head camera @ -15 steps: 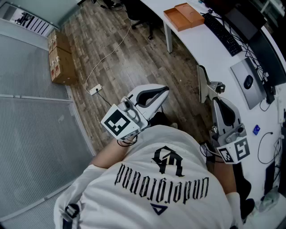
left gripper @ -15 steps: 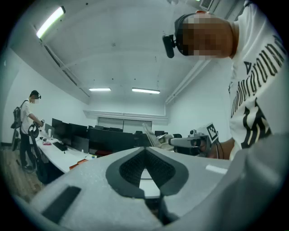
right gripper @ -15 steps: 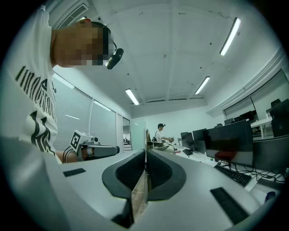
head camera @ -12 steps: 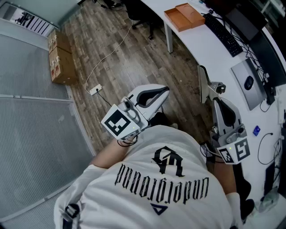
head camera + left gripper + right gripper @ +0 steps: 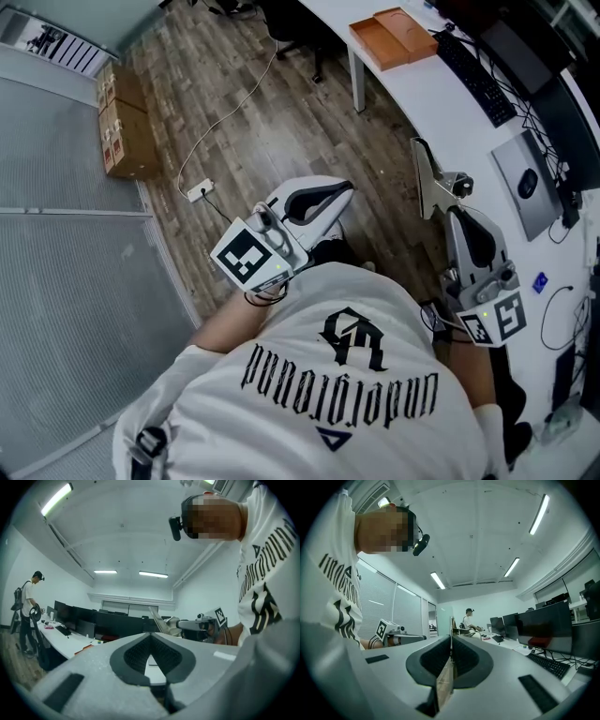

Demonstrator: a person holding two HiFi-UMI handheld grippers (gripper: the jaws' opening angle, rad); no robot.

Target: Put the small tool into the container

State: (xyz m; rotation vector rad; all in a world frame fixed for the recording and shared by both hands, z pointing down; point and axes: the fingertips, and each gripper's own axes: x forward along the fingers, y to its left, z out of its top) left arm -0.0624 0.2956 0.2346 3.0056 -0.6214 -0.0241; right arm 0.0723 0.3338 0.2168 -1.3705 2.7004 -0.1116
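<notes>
Both grippers are held level in front of the person's white T-shirt, over the wooden floor and short of the white desk (image 5: 422,94). My left gripper (image 5: 349,187) shows its pads meeting at the tip (image 5: 150,637), shut with nothing between them. At the desk's edge my right gripper (image 5: 422,159) is shut too, its pads (image 5: 451,639) pressed together and empty. An orange tray-like box (image 5: 392,37) lies on the far end of the desk. A small blue item (image 5: 541,281) sits on the desk at the right. I cannot pick out which thing is the small tool.
The desk carries a keyboard (image 5: 473,66), a mouse on a grey pad (image 5: 528,183) and dark monitors. Cardboard boxes (image 5: 122,122) stand by the glass wall, and a power strip (image 5: 199,189) with its cable lies on the floor. Another person (image 5: 28,606) stands at the far desks.
The head view has shifted slightly. Both grippers stay where they were, still shut and empty.
</notes>
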